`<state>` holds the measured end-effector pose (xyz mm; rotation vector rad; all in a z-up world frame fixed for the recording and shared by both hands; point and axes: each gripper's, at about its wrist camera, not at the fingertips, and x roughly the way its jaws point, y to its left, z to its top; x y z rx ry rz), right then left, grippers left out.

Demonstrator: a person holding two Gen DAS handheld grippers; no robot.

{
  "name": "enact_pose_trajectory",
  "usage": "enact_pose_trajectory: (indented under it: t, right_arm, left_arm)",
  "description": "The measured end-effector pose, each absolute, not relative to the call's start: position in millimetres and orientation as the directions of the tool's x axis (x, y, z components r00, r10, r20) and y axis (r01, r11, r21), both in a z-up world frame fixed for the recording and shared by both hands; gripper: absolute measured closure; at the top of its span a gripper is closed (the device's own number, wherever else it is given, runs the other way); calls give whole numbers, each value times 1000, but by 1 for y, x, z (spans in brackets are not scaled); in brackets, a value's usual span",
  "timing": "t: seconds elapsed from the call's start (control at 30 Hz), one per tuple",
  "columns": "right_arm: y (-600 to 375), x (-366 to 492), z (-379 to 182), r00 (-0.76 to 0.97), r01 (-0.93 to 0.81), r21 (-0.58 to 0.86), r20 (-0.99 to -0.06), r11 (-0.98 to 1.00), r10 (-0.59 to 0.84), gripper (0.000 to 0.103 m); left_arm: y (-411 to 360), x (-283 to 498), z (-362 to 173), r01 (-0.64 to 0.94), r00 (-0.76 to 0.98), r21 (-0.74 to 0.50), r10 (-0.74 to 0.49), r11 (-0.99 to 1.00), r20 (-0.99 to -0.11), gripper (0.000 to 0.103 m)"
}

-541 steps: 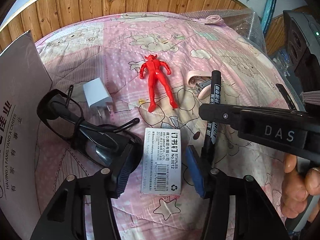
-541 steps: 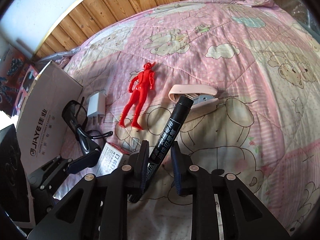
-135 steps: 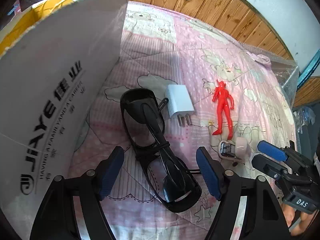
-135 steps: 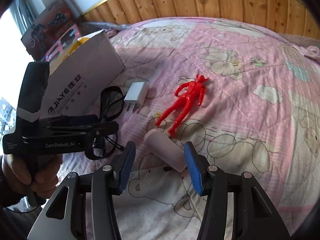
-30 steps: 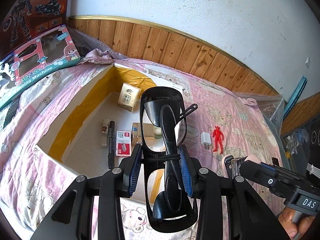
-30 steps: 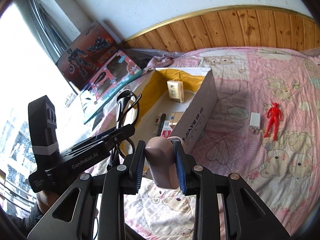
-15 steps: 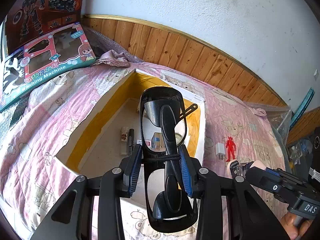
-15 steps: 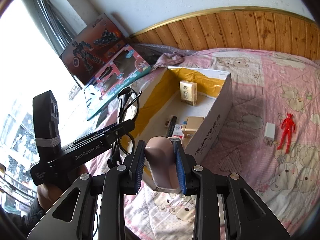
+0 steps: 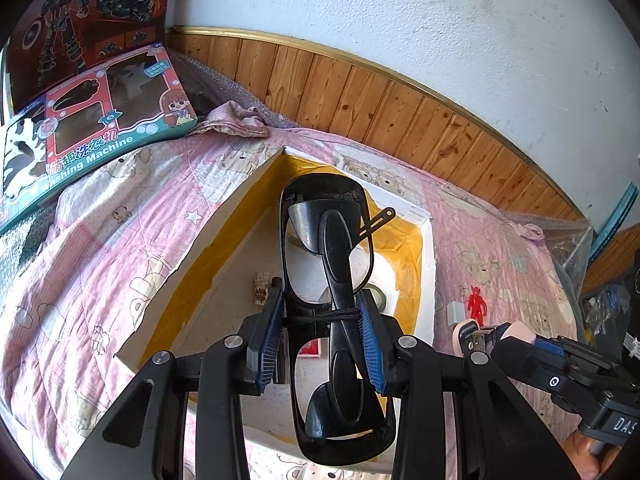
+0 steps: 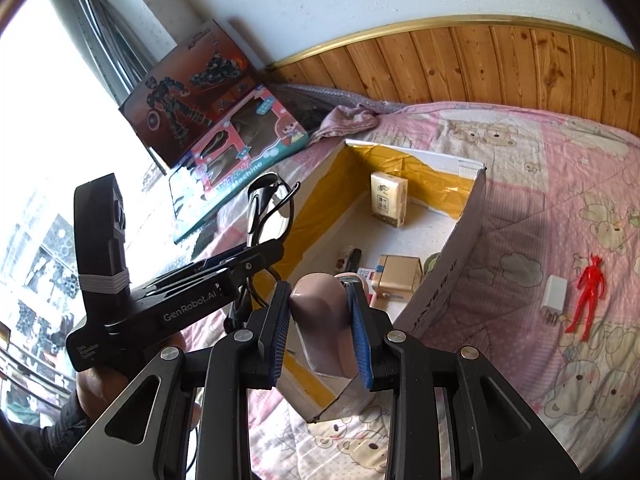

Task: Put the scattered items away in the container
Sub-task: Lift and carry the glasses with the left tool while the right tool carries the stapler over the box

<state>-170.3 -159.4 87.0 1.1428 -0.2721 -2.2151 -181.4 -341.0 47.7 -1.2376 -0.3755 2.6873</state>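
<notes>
My left gripper (image 9: pixel 322 336) is shut on black glasses (image 9: pixel 332 264), held in the air over the open cardboard box (image 9: pixel 224 208) with yellow tape inside. In the right wrist view the left gripper (image 10: pixel 276 250) and the glasses (image 10: pixel 260 200) hover left of the box (image 10: pixel 460 248). My right gripper (image 10: pixel 320 320) is shut on a pink stapler (image 10: pixel 324 328) above the box's near corner. The left wrist view shows that gripper (image 9: pixel 508 338) and stapler (image 9: pixel 516 329) to the right. A red figure (image 10: pixel 588 296) and a white charger (image 10: pixel 554 294) lie on the quilt right of the box.
Inside the box are a tissue pack (image 10: pixel 388 204), a gold carton (image 10: pixel 398 274), a marker (image 10: pixel 354 258) and a tape roll (image 9: pixel 378 294). Two toy boxes (image 9: pixel 92 136) lean at the far left of the bed. Wood panelling (image 9: pixel 360 96) runs behind. A hand (image 10: pixel 104 384) holds the left gripper.
Since 4.5 s ago both grippers have shut on the glasses and the stapler and lifted them. Over the last second both have drifted further over the box.
</notes>
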Motion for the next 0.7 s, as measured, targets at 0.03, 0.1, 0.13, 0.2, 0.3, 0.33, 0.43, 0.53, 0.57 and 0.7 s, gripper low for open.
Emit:
enact_pose_trajectory:
  t: [0.03,0.1,0.13,0.2,0.3,0.33,0.43,0.53,0.57,0.7]
  right_arm:
    - [-160,-173,87,-430,436,441,-664,-785,-612,73]
    - [-161,-178,87,-432,438,437,-665,-786,-610,73]
    - [-161,-181,87,-433,438,435,-665,-787,-609,73]
    - [-161,-188,87,-435,439,431,-666,-788,-607,73]
    - [-162,-200,88,-437,439,427,-668,-791,-603,73]
    - [-162,-203,87,-436,439,425,-669,-791,-602,73]
    - [-163,-214,86,-436,441,419,-673,-794,-598,73]
    - [-165,-225,86,-435,442,416,-676,-795,-595,73]
    - [-165,-229,86,-434,442,415,-677,-795,-594,73]
    - [-167,-243,83,-430,440,412,-683,-798,-590,73]
  left_arm:
    - [-340,-184,47,-40,-644,-289,246,-956,-724,65]
    - [-339,-190,47,-40,-641,-286,244,-957,-728,65]
    - [-339,-193,46,-41,-638,-287,246,-957,-730,65]
    - [-338,-199,44,-38,-631,-285,244,-958,-736,65]
    - [-336,-209,41,-35,-624,-276,237,-961,-745,65]
    - [-335,-212,40,-35,-621,-274,235,-961,-747,65]
    - [-332,-221,37,-34,-612,-272,235,-962,-755,65]
    - [-330,-231,34,-33,-602,-269,234,-963,-764,65]
    - [-329,-234,33,-31,-598,-266,232,-963,-767,65]
    - [-328,-245,29,-22,-584,-260,224,-965,-780,65]
